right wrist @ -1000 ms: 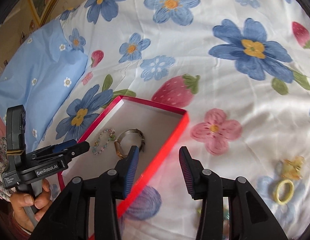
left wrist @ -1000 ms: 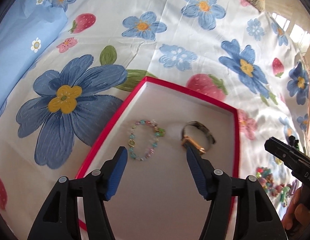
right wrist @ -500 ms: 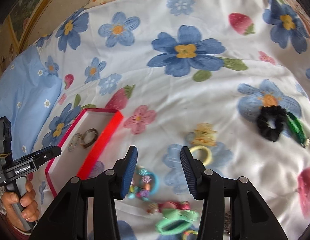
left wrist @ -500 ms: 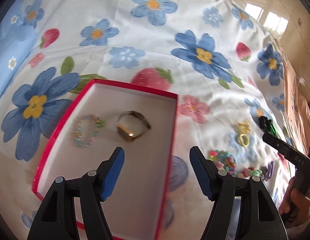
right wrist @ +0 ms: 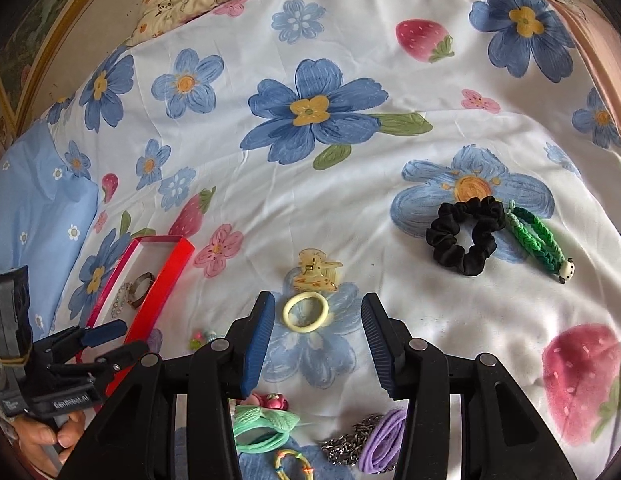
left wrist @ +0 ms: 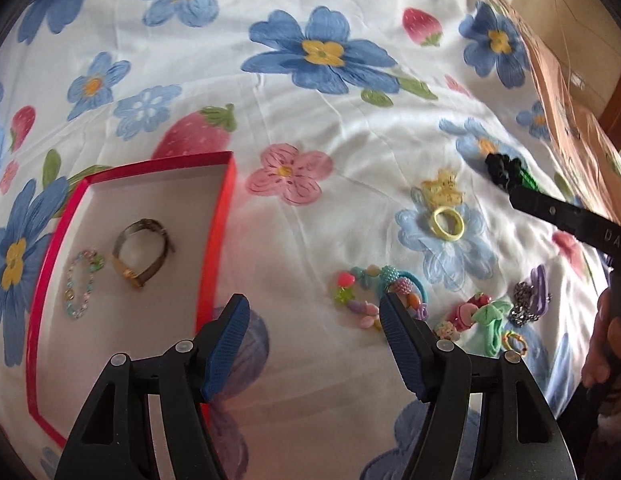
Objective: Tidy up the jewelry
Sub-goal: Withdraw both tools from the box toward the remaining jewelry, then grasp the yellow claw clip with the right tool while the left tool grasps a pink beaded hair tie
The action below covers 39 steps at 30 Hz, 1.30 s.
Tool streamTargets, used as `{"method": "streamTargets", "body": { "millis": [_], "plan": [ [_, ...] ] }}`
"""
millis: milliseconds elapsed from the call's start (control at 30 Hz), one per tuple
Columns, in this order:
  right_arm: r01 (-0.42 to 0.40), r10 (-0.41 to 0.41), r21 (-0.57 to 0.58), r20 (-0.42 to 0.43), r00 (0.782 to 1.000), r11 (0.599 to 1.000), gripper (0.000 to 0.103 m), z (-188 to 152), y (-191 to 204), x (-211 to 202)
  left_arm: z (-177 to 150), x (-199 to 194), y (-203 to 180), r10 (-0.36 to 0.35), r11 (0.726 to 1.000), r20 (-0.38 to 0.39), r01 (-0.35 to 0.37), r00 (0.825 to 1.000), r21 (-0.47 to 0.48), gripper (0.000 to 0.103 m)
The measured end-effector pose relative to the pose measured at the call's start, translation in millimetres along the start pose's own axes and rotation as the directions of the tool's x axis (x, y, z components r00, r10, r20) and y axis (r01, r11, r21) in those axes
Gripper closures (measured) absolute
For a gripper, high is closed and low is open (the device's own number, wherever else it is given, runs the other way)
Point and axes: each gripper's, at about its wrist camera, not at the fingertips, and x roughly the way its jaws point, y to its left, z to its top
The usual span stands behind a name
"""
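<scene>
A red-rimmed box (left wrist: 220, 216) with a pale floor lies on the flowered bedspread; it also shows in the right wrist view (right wrist: 166, 276). Inside lie a gold watch (left wrist: 140, 252) and a pastel bead bracelet (left wrist: 80, 284). My left gripper (left wrist: 312, 320) is open and empty, hovering just right of the box, near a colourful bead bracelet (left wrist: 370, 292). My right gripper (right wrist: 316, 320) is open and empty, above a pale yellow ring (right wrist: 305, 312) and a yellow claw clip (right wrist: 316, 270). Its black body shows at the right in the left wrist view (left wrist: 570, 220).
A black scrunchie (right wrist: 464, 236) and a green braided band (right wrist: 536, 238) lie further right. A mint hair tie (right wrist: 262, 428), silver chain (right wrist: 350, 440) and purple tie (right wrist: 384, 436) lie under the right gripper. A blue pillow (right wrist: 34, 216) is at the left.
Both grippers have swung right, away from the box toward the loose jewelry pile. The box has slid left in both views. Both stayed open and empty.
</scene>
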Motion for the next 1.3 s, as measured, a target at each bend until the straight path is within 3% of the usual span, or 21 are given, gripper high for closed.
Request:
{"method": "streamTargets", "body": {
  "millis": [333, 467, 533, 567, 600, 633, 767, 833, 1300],
  "plan": [
    [-0.006, 0.004, -0.029, -0.058, 0.998, 1.000, 0.051, 11.9, 6.9, 49.2, 17.9, 53.7, -18.5, -0.019, 0.998, -0.052, 0.022, 0.998, 0.057, 0.037],
    [0.006, -0.009, -0.045, -0.073, 0.997, 0.999, 0.051, 16.9, 7.0, 66.8, 18.1, 70.5, -22.4, -0.023, 0.997, -0.071, 0.028, 0.997, 0.067, 0.048],
    [0.017, -0.022, -0.055, -0.080, 0.997, 0.998, 0.052, 18.0, 6.5, 74.0, 18.0, 71.4, -23.0, -0.034, 0.997, -0.062, 0.038, 0.997, 0.068, 0.060],
    [0.020, -0.025, -0.056, -0.085, 0.996, 0.998, 0.053, 18.0, 5.7, 76.8, 18.4, 72.2, -23.4, -0.040, 0.997, -0.061, 0.044, 0.997, 0.068, 0.075],
    [0.026, -0.031, -0.055, -0.085, 0.996, 0.998, 0.059, 17.0, 4.8, 78.5, 17.9, 72.2, -23.4, -0.043, 0.997, -0.062, 0.047, 0.997, 0.068, 0.089],
    [0.028, -0.033, -0.056, -0.086, 0.996, 0.998, 0.069, 16.7, 4.7, 79.6, 18.4, 73.6, -23.5, -0.045, 0.996, -0.064, 0.049, 0.997, 0.068, 0.091],
    [0.034, -0.038, -0.058, -0.067, 0.997, 0.998, 0.069, 14.9, 5.4, 73.8, 16.2, 67.0, -19.7, -0.074, 0.995, -0.045, 0.077, 0.996, 0.056, 0.092],
    [0.034, -0.037, -0.056, -0.051, 0.998, 0.998, 0.079, 14.5, 6.2, 66.5, 13.3, 59.0, -16.2, -0.090, 0.995, -0.031, 0.091, 0.995, 0.039, 0.093],
    [-0.023, 0.021, -0.051, -0.025, 0.999, 0.998, 0.079, -0.6, 16.3, 25.3, -1.9, -14.0, 5.3, -0.142, 0.989, 0.091, 0.144, 0.986, -0.023, 0.093]
  ]
}}
